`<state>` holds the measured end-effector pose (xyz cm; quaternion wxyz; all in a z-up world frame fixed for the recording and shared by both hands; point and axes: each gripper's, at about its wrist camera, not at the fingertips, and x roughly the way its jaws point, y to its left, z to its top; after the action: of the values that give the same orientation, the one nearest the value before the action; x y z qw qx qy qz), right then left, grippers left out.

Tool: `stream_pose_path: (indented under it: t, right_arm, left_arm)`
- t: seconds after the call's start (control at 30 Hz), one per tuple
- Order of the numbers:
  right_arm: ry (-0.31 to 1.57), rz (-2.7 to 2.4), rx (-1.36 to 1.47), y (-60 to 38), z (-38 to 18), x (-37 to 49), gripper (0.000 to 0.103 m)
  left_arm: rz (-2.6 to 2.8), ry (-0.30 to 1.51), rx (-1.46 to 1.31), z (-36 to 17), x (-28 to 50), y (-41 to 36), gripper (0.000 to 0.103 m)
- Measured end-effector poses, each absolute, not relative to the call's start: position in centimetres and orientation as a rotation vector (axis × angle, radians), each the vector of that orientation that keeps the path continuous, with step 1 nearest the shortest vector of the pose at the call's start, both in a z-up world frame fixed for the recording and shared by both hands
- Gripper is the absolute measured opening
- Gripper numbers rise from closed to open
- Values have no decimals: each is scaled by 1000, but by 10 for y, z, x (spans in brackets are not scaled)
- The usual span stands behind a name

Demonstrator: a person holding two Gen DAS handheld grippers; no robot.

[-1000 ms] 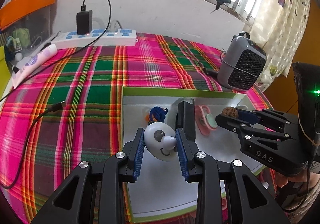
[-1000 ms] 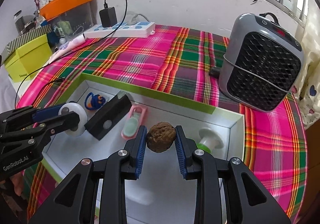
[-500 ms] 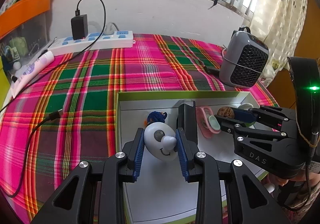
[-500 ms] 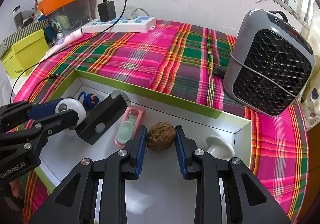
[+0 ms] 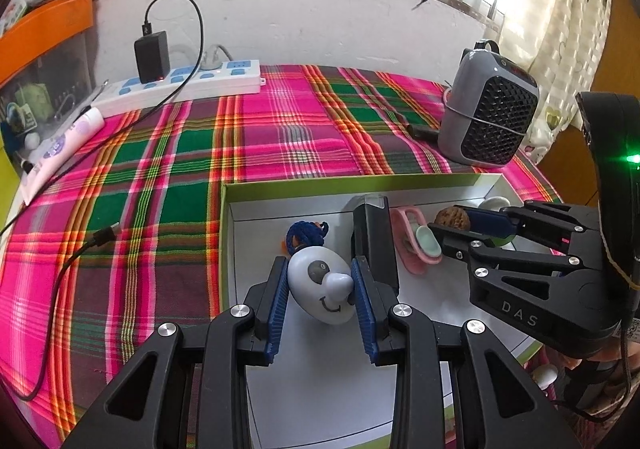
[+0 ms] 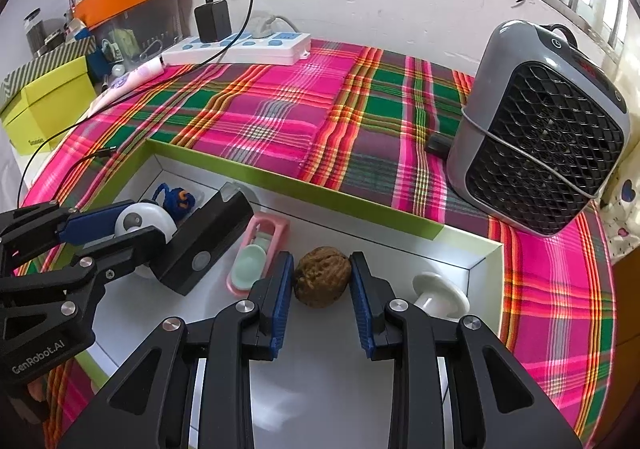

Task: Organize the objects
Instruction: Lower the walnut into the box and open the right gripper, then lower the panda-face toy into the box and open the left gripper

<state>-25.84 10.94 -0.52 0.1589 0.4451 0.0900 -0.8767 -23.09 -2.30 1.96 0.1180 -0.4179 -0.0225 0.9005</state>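
A white box with green rim point(image 5: 360, 181) point(image 6: 280, 179) lies on the plaid cloth. My left gripper point(image 5: 320, 281) is shut on a white smiley-face toy point(image 5: 320, 289) over the box's left part; the same gripper point(image 6: 116, 227) and toy point(image 6: 140, 221) show at the left of the right wrist view. My right gripper point(image 6: 322, 281) is shut on a brown walnut point(image 6: 322, 281) over the box floor; the walnut point(image 5: 452, 217) also shows in the left wrist view. Inside the box lie a black block point(image 5: 374, 241) point(image 6: 200, 245), a pink-and-mint clip point(image 5: 416, 245) point(image 6: 256, 253), a blue knitted toy point(image 5: 304, 235) point(image 6: 176, 201) and a white knob point(image 6: 438, 291).
A grey fan heater point(image 5: 488, 117) point(image 6: 540, 145) stands right of the box. A white power strip point(image 5: 180, 83) point(image 6: 240, 47) with a black charger lies by the back wall. A loose cable point(image 5: 72, 265) runs over the cloth at left. A yellow box point(image 6: 44, 101) sits far left.
Both views have shifted slightly: the box now sits a little nearer and lower in the frames. Both grippers keep the same hold on the toy and the walnut.
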Motion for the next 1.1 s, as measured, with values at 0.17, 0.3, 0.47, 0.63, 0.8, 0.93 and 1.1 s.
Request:
stream_pose_path:
  t: [0.17, 0.3, 0.47, 0.63, 0.8, 0.93, 1.1]
  right_arm:
    - [257, -2508, 1272, 110, -5, -259, 30]
    - [249, -2513, 1274, 111, -5, -259, 30]
    - [249, -2520, 1271, 111, -4, -260, 32]
    - [241, -2527, 1265, 112, -3, -259, 40]
    - [238, -2531, 1261, 112, -2, -258, 40]
    - [237, -2537, 1256, 113, 0, -256, 40]
    - [226, -2546, 1250, 115, 2, -255, 41]
  left_arm:
    - [2628, -62, -1228, 18, -232, -22, 30]
    - [2624, -67, -1229, 18, -232, -21, 30]
    - [2624, -68, -1232, 18, -232, -22, 30]
    - [2623, -72, -1233, 18, -232, -21, 30]
    - [2622, -80, -1233, 17, -230, -19, 30]
    - [2621, -84, -1232, 18, -231, -21, 30]
    - [2629, -93, -1225, 21, -228, -22, 34]
